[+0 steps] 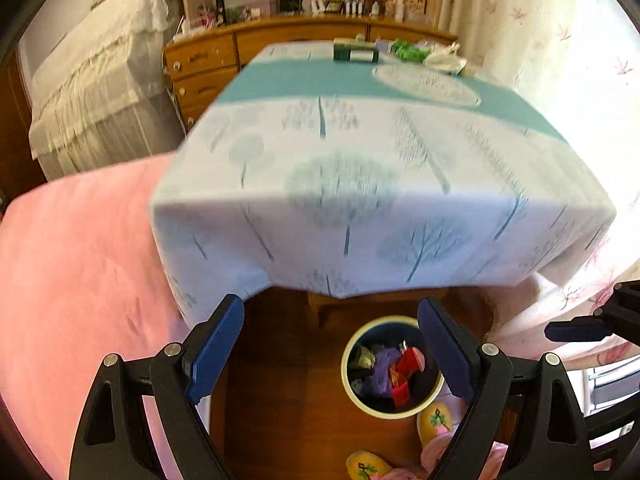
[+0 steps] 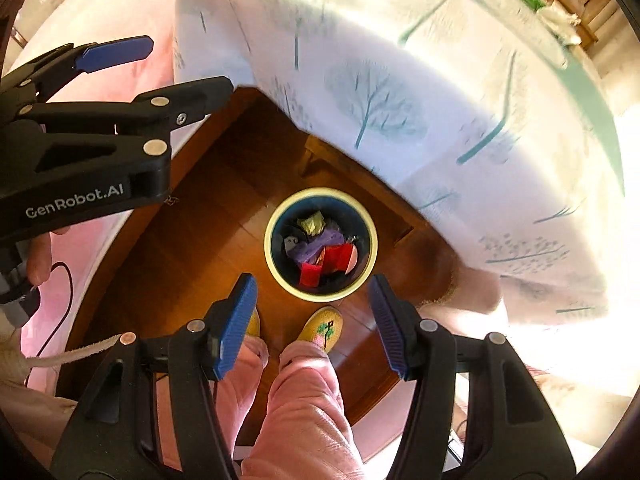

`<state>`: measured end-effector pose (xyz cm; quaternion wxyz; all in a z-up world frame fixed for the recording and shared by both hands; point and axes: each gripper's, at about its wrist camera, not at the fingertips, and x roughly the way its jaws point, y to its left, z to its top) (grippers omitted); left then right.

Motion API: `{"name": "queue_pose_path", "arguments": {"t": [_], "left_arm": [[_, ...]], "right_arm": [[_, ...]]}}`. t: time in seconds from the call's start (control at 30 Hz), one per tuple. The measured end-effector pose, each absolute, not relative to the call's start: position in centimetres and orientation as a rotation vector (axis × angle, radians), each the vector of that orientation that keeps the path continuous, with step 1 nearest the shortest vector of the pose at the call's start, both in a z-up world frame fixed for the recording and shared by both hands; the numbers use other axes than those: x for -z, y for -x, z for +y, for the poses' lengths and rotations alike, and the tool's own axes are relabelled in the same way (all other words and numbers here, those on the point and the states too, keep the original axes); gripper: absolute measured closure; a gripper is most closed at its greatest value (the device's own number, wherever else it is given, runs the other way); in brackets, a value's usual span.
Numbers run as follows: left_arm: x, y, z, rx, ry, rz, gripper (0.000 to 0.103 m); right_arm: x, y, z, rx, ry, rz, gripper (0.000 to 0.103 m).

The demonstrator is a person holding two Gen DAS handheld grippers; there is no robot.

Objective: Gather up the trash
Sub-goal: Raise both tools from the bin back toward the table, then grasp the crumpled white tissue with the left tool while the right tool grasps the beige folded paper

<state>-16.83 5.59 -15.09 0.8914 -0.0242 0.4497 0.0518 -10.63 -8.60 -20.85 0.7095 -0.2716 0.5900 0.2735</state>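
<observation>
The left wrist view looks forward and slightly down, from just before the near edge of the table [image 1: 360, 184], taking in its top out to the far dresser [image 1: 224, 56]. The right wrist view tilts steeply down at the floor [image 2: 192, 216], close above the bin [image 2: 320, 244]. Both share the bin [image 1: 390, 368], the tablecloth's near overhang and the yellow slippers [image 2: 324, 328].
</observation>
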Motion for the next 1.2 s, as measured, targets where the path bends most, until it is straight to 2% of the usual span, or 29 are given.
{"name": "queue_pose_path", "arguments": {"t": [0.43, 0.67, 0.93, 1.2], "left_arm": [[2.4, 11.8, 1.3, -0.024, -0.156, 0.883, 0.013], [-1.7, 7.5, -1.2, -0.008, -0.277, 0.867, 0.013], [-1.5, -2.5, -2.7, -0.038, -0.263, 0.945, 0.013], [2.0, -16.1, -4.9, -0.058, -0.248, 1.045, 0.013]], "right_arm": [[10.3, 5.4, -11.3, -0.479, 0.302, 1.122, 0.048], [7.8, 0.6, -13.1, -0.392, 0.165, 1.023, 0.048], [7.8, -10.0, -16.5, -0.364, 0.050, 0.953, 0.048], [10.2, -26.4, -19.6, -0.346, -0.038, 0.991, 0.048]]}}
